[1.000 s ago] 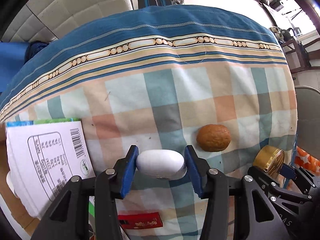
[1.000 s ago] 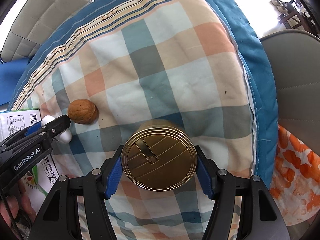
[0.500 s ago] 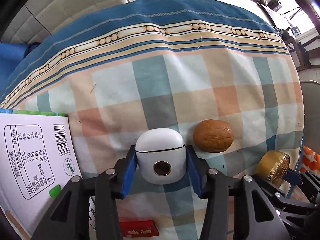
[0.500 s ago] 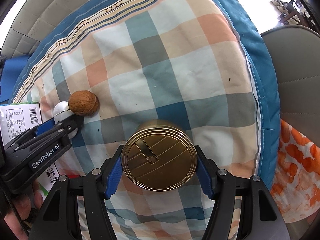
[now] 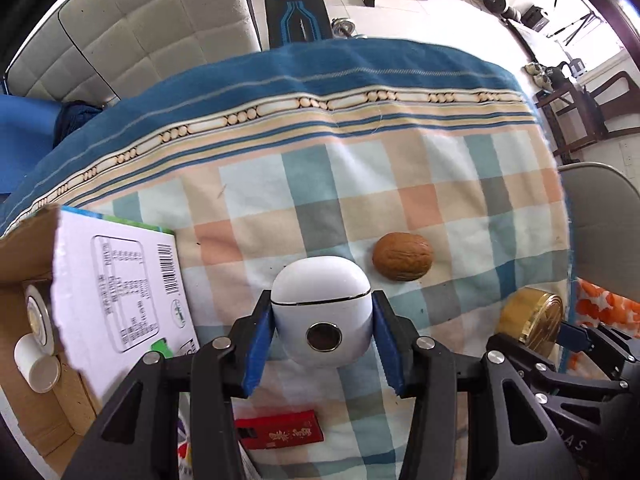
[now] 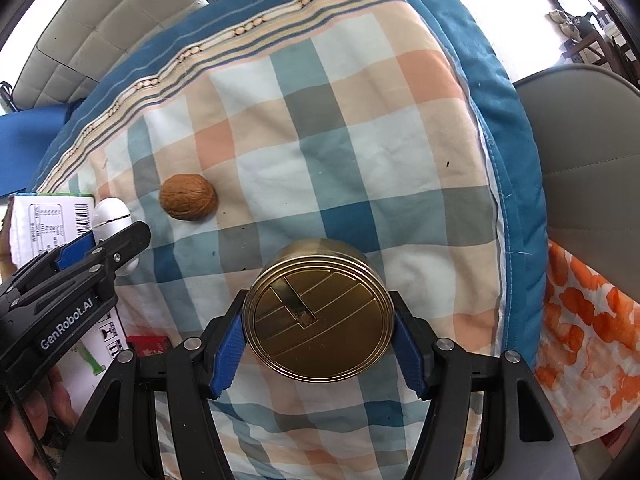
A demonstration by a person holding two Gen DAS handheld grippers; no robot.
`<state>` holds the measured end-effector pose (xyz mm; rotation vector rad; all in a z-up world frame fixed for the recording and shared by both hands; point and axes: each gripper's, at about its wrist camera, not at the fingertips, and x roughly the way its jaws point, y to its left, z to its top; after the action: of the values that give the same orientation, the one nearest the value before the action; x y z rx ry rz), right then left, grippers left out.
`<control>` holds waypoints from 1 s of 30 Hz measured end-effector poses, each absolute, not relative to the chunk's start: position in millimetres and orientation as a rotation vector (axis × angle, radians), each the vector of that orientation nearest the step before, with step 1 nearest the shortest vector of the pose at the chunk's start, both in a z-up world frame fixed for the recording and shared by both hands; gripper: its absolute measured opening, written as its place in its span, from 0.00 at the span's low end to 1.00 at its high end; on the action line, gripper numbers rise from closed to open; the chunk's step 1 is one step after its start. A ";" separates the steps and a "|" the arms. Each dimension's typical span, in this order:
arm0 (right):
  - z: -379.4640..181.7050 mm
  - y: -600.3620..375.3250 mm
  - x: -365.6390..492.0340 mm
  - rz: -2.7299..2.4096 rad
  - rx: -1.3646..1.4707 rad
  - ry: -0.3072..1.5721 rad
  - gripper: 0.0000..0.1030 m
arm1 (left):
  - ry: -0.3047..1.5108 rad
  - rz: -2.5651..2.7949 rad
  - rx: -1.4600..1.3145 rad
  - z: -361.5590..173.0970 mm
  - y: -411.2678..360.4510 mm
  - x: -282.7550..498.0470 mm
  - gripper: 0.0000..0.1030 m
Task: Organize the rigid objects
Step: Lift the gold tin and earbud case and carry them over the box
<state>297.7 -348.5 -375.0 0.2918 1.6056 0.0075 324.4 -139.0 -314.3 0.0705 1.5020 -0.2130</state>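
work surface: a checked cloth (image 6: 340, 128) covering the table, with an open cardboard box (image 5: 24, 248) at its left edge; the box is judged to be the collection point. contents already in the box: a roll of tape (image 5: 38, 316) and a small white cylinder (image 5: 36, 364), so part of the sorting appears done. left gripper (image 5: 323, 336): jaws closed on a white earbud case (image 5: 320, 312), held clear of the cloth just beside the box flap. right gripper (image 6: 318, 340): jaws closed on a gold tin (image 6: 318, 316), carried above the cloth, well apart from the box. remaining on the cloth: a walnut (image 5: 402, 256) and a flat red packet (image 5: 280, 434). estimate: task roughly midway; two items in transit, two not yet collected.
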 end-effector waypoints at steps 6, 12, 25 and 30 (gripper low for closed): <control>-345.5 -337.1 288.9 0.045 0.282 1.570 0.65 | 1.456 -0.248 0.055 -280.0 -117.0 325.6 0.43; -304.1 -319.9 277.7 0.089 0.274 1.531 0.65 | 1.416 -0.277 0.006 -247.2 -92.9 313.9 0.43; -216.6 -214.3 241.2 0.193 0.242 1.444 0.65 | 1.351 -0.244 -0.070 -200.0 30.6 288.2 0.43; -204.3 -141.0 226.9 0.275 0.242 1.434 0.65 | 1.358 -0.183 -0.113 -204.6 103.0 271.6 0.43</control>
<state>226.9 -141.0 -204.3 0.2418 1.4336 0.2747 271.6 103.0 -204.6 -0.1135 1.3576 -0.1826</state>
